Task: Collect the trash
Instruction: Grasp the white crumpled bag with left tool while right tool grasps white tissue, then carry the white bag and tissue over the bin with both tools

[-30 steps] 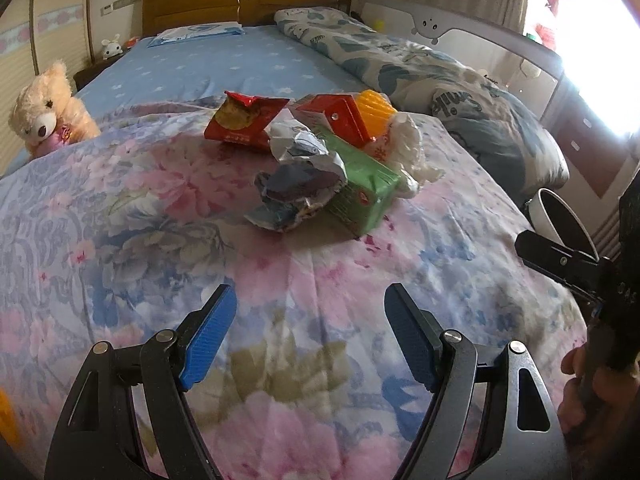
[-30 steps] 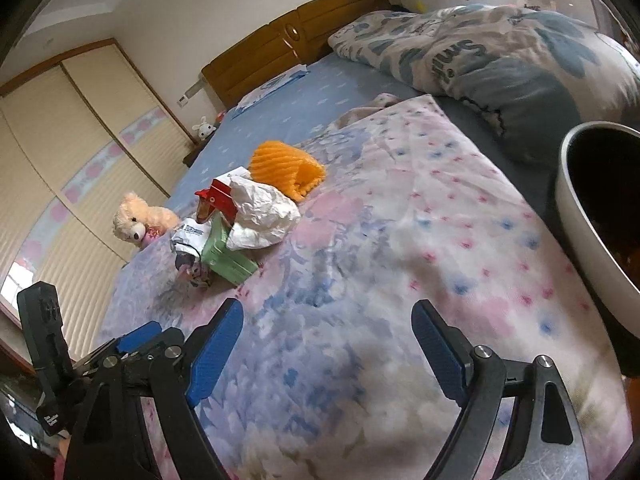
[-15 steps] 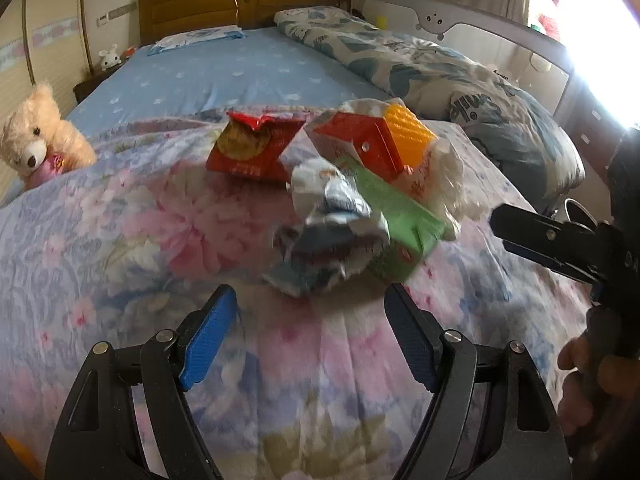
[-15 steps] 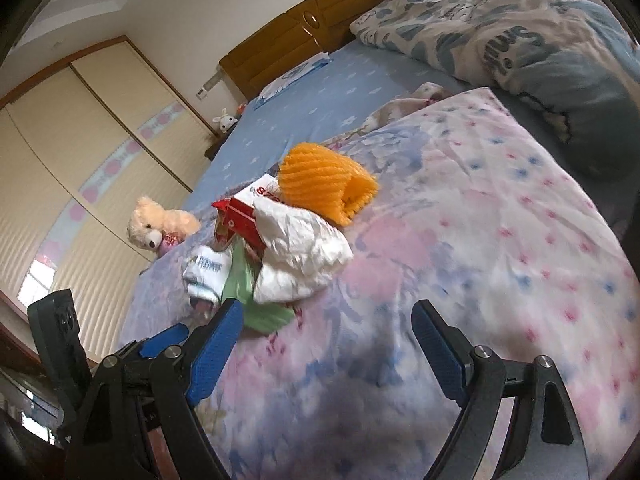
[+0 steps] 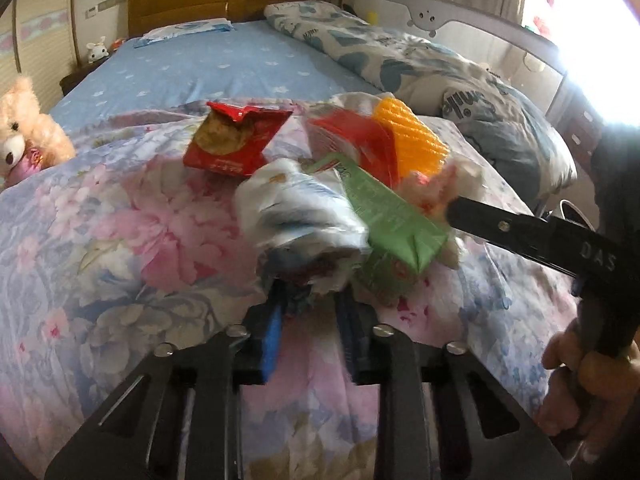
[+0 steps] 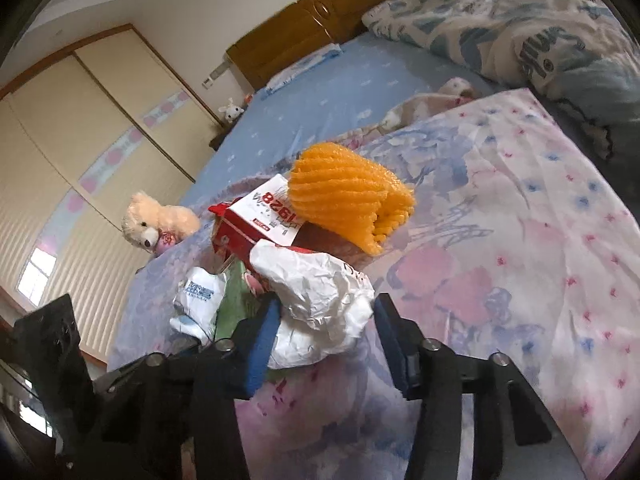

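Closing now, the left gripper (image 5: 308, 312) at lower centre of the left view, on a crumpled white-and-blue wrapper (image 5: 300, 216); pads seem already pressing its lower edge. Better to squeeze gently and lift straight, not dragging the soft flowered blanket (image 5: 120, 240). Just right, a green carton (image 5: 388, 216), stiff and creased. In the right view, lower centre, the right gripper (image 6: 324, 332) closing around a wrinkled white bag (image 6: 320, 300), left pad touching, right pad apart. Above, ribbed orange foam netting (image 6: 344, 196), springy.
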Available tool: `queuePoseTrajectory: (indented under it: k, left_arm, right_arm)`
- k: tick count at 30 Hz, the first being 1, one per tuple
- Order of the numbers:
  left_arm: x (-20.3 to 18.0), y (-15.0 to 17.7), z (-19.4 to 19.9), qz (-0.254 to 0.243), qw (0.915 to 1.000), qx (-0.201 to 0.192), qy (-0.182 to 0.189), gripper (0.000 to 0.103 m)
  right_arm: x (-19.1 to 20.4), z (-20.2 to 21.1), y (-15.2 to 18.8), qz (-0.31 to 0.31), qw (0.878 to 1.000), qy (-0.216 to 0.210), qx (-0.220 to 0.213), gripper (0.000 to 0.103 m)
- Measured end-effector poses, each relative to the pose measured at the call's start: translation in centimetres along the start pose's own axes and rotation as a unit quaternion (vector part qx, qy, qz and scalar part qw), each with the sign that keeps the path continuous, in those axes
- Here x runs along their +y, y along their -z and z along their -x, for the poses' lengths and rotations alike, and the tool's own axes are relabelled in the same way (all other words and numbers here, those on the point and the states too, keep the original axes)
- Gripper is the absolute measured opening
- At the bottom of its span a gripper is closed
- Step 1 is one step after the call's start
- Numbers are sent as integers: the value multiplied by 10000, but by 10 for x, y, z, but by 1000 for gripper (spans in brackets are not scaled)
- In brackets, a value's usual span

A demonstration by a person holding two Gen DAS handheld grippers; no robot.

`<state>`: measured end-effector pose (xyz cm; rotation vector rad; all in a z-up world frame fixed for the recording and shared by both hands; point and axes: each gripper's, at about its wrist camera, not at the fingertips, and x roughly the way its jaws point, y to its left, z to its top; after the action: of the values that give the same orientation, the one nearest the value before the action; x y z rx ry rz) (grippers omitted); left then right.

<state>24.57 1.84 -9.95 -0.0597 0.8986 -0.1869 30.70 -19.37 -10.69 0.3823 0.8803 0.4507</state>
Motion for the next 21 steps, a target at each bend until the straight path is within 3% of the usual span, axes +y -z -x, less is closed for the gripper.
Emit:
queuePoseTrajectory:
  k: [10, 21]
  left_arm:
    - [-6, 31, 39, 193, 9991, -136, 361, 14]
    - [-60, 50, 60, -226, 9962, -111, 830, 14]
  right_arm:
    - [-20, 67, 30, -238, 9988, 49, -417, 45]
    - [-35, 120, 62, -289, 9968, 374, -642, 45]
